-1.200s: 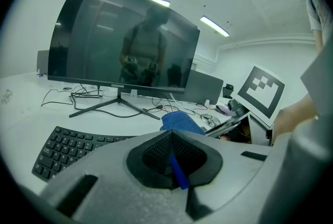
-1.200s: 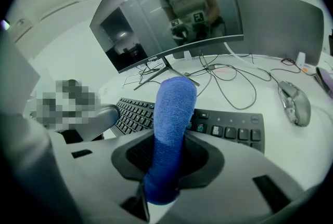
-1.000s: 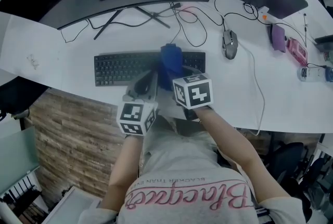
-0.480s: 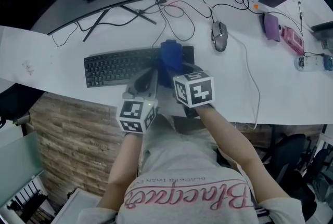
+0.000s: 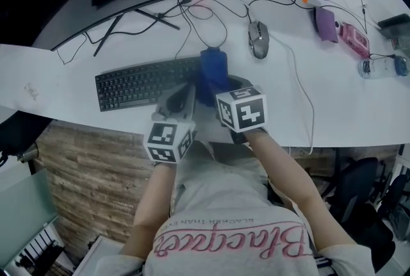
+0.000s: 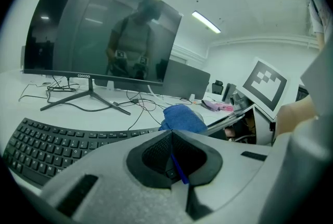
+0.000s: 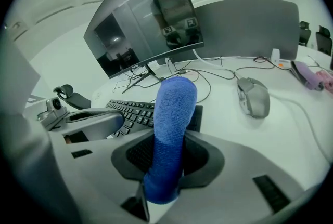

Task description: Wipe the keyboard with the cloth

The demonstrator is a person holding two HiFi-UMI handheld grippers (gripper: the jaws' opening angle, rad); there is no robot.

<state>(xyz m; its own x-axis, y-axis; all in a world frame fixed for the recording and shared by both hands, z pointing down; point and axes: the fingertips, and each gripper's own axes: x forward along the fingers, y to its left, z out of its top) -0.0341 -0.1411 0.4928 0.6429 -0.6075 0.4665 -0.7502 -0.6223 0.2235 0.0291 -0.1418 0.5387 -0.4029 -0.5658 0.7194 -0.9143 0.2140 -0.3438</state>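
Note:
A black keyboard (image 5: 144, 81) lies on the white desk (image 5: 333, 102) in front of me. My right gripper (image 5: 220, 88) is shut on a rolled blue cloth (image 5: 213, 71), which sticks out forward over the keyboard's right end. In the right gripper view the cloth (image 7: 173, 108) runs up from between the jaws of that gripper (image 7: 167, 137), with the keyboard (image 7: 132, 109) behind it. My left gripper (image 5: 181, 99) sits just left of the cloth at the keyboard's near edge, shut with nothing held. The left gripper view has this gripper (image 6: 170, 133), the keyboard (image 6: 47, 147) and the cloth (image 6: 179, 116).
A grey mouse (image 5: 258, 39) lies right of the keyboard, its cable trailing off to the right. Loose cables (image 5: 205, 12) and a monitor stand (image 5: 138, 15) lie behind the keyboard. At the far right are a purple item (image 5: 326, 24), a pink item (image 5: 354, 38) and a bottle (image 5: 381, 67).
The right gripper and cloth have slid rightward along the keyboard to its right end. The head view has swung, so the desk items sit further left. The left gripper stays beside the cloth.

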